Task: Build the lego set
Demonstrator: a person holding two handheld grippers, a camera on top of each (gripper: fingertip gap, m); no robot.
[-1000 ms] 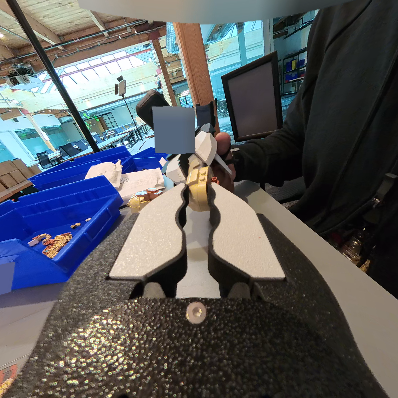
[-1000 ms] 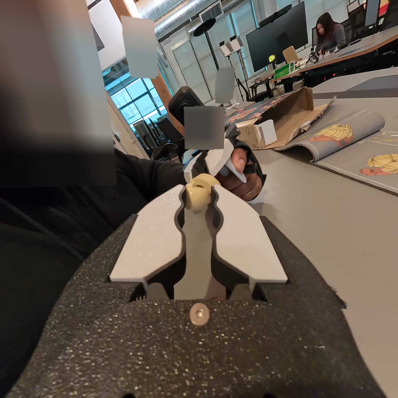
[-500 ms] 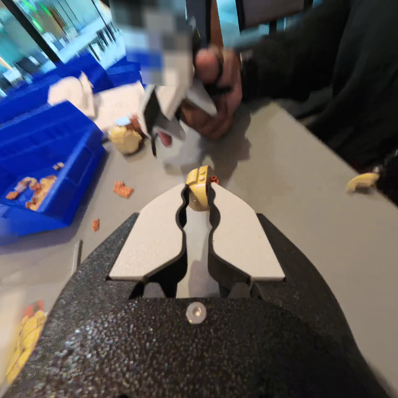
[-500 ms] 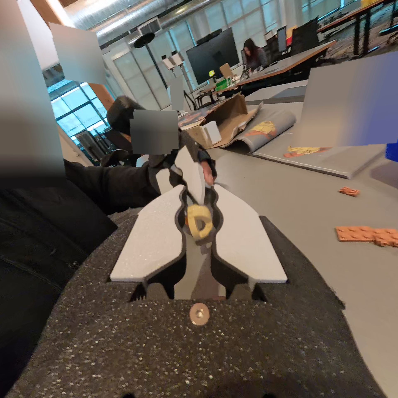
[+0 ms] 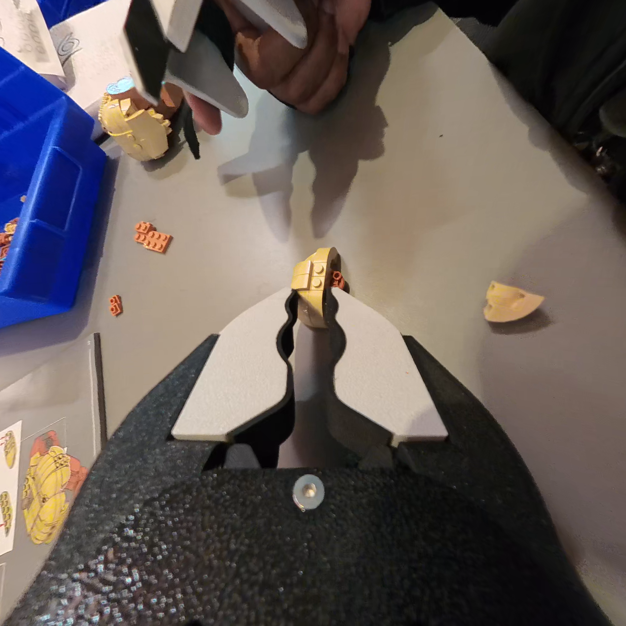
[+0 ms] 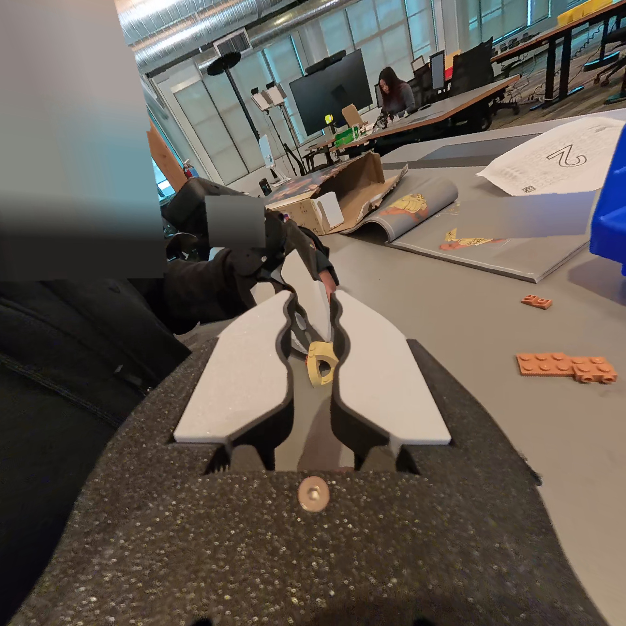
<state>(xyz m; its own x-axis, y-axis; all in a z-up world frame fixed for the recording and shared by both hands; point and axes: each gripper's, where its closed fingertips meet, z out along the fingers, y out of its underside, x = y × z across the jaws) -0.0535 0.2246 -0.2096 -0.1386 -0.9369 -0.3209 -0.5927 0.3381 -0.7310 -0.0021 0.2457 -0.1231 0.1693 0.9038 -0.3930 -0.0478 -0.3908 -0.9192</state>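
Observation:
My left gripper (image 5: 311, 294) is shut on a small tan curved lego assembly (image 5: 313, 288) with a reddish-brown bit on its right side, held low over the grey table (image 5: 423, 203). My right gripper (image 6: 312, 298) has its jaws a narrow gap apart with nothing between them. Through that gap I see the tan assembly (image 6: 320, 372) farther off. The right gripper also shows at the top of the left wrist view (image 5: 203, 61), held by a hand, above the tan lego model (image 5: 135, 125). A loose tan shell piece (image 5: 511, 301) lies to the right.
A blue bin (image 5: 50, 203) with small bricks stands at the left. Orange plates (image 5: 152, 237) and a small brick (image 5: 116, 305) lie beside it. The open instruction booklet (image 6: 474, 237), a torn cardboard box (image 6: 338, 196) and more orange plates (image 6: 565, 367) are on the table. A person's dark sleeve (image 6: 101, 338) is close by.
The left gripper has dropped from in front of the person to low over the table, still holding the tan assembly. The two grippers have moved apart.

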